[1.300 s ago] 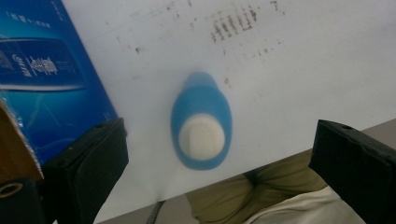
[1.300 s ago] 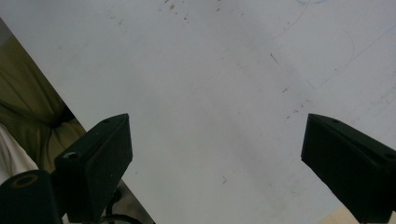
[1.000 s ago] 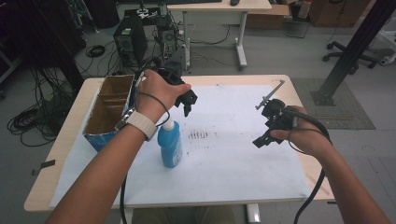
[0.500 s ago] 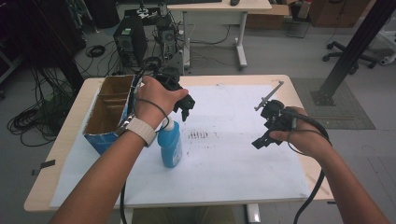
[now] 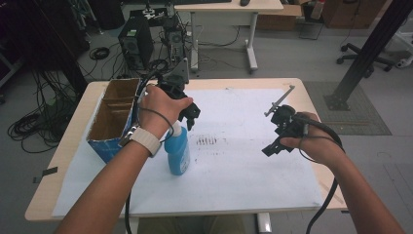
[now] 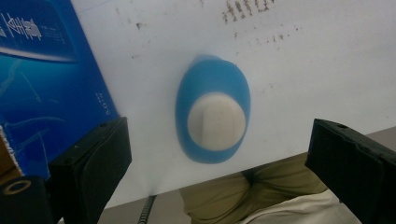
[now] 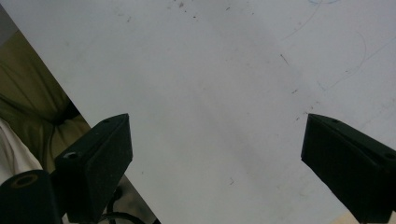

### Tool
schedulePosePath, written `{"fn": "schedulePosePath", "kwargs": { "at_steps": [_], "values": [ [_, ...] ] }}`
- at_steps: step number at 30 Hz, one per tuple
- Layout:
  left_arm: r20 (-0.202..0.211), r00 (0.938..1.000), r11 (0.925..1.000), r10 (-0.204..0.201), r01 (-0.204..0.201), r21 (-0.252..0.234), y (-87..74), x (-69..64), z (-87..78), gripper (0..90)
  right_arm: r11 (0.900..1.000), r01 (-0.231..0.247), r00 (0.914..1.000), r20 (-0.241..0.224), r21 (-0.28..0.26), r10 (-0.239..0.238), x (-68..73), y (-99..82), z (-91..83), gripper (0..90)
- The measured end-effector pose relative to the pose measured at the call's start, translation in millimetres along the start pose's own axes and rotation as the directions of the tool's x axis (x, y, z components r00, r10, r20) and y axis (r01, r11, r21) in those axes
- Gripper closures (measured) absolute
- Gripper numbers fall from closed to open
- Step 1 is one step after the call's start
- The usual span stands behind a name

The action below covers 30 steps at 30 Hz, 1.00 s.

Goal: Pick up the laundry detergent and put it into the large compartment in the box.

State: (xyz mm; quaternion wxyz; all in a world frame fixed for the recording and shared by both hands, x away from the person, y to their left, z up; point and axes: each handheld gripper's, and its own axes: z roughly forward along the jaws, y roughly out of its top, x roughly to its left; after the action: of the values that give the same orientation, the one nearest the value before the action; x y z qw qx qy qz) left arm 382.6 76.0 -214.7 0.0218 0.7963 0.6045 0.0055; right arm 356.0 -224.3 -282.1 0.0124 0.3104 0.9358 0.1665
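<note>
Blue bottle (image 6: 212, 108) stood upright directly below the left gripper (image 6: 219, 154)
Beside the cardboard box (image 5: 113, 117), its white cap is framed between jaws just closing slightly, nothing gripped; the right gripper (image 7: 217, 158) is held well apart, spread wide, empty

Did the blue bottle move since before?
No. The bottle stands at the same spot beside the box, left of the smudge.

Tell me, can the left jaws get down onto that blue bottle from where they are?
Probably yes. The left gripper hangs right above the blue bottle, its jaws set wider than the white cap, and nothing lies between.
</note>
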Motion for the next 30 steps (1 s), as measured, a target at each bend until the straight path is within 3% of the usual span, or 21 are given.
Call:
{"fn": "schedulePosePath", "kwargs": {
  "at_steps": [30],
  "values": [
    [0.020, 0.9998, 0.9999, 0.010, -0.010, 0.004, 4.6, 3.7, 31.1, 7.6, 1.0000, -0.003, 1.0000, -0.008, 0.008, 0.003, -0.5, -1.5, 3.3, 8.9]
  ]
}}
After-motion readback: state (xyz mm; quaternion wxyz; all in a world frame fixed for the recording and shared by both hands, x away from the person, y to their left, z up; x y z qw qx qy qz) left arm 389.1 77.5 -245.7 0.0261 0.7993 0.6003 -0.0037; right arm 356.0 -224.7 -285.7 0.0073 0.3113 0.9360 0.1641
